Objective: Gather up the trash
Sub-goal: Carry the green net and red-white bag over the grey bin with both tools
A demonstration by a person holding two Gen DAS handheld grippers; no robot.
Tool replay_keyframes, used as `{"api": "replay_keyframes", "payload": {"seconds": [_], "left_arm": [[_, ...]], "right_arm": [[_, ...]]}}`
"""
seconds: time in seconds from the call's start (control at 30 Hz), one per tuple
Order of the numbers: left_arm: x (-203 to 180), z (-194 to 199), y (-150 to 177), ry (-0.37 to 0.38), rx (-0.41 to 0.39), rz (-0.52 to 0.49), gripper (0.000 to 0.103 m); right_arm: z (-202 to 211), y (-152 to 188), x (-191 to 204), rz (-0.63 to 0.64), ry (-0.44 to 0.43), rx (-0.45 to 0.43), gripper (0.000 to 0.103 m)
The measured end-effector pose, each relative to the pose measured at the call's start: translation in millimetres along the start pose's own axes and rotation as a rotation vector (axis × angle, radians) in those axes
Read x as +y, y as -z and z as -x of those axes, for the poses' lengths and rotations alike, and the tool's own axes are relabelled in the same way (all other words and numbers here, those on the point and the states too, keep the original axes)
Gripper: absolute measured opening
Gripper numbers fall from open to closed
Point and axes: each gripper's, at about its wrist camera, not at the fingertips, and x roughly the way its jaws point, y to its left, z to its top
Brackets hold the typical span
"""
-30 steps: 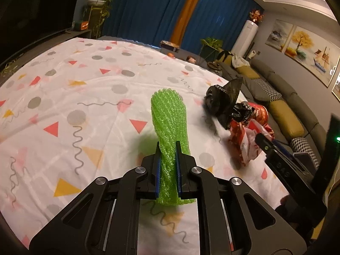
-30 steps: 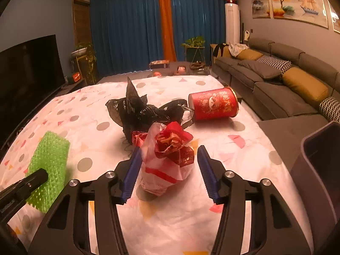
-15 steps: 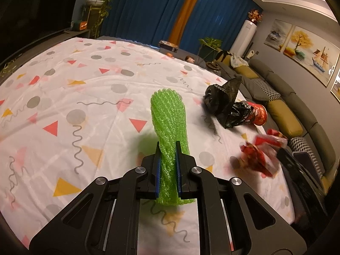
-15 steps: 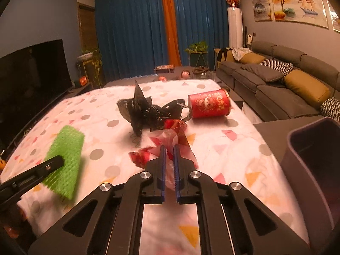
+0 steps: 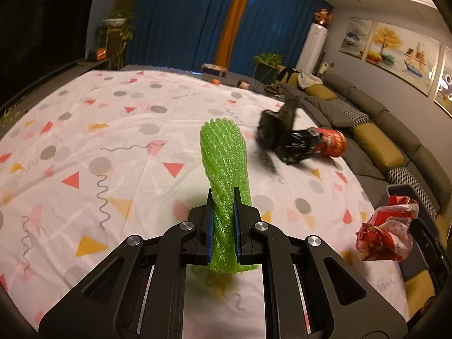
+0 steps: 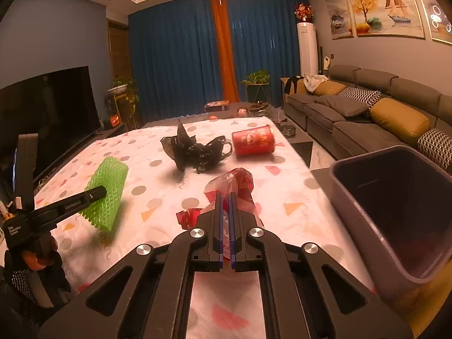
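Both the left gripper [image 5: 223, 197] and the right gripper [image 6: 225, 200] are showing matte black frames, silver screws, and blue-padded jaws; white lettering is marking the left one's side.

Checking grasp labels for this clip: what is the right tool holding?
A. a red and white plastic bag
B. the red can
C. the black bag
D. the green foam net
A: the right tool is shut on the red and white plastic bag; the green foam net is in the left tool.

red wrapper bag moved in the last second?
Yes. The red wrapper bag went from beside the black bag to the bed's right edge by the bin, in the right gripper.
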Motion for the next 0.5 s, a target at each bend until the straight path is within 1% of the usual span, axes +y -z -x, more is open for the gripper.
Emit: {"api": "replay_keyframes", "payload": {"seconds": [0.17, 0.5], "left_arm": [[-24.0, 24.7, 9.2, 0.026, -0.031, -0.061, 0.01], [-66.8, 64.9, 11.0, 0.098, -0.079, -0.119, 0.01]], "right_arm": [[22.3, -0.2, -10.6, -0.003, 0.01, -0.029, 0.004], [59.9, -4.7, -27.5, -0.015, 0.026, -0.093, 0.004]]}}
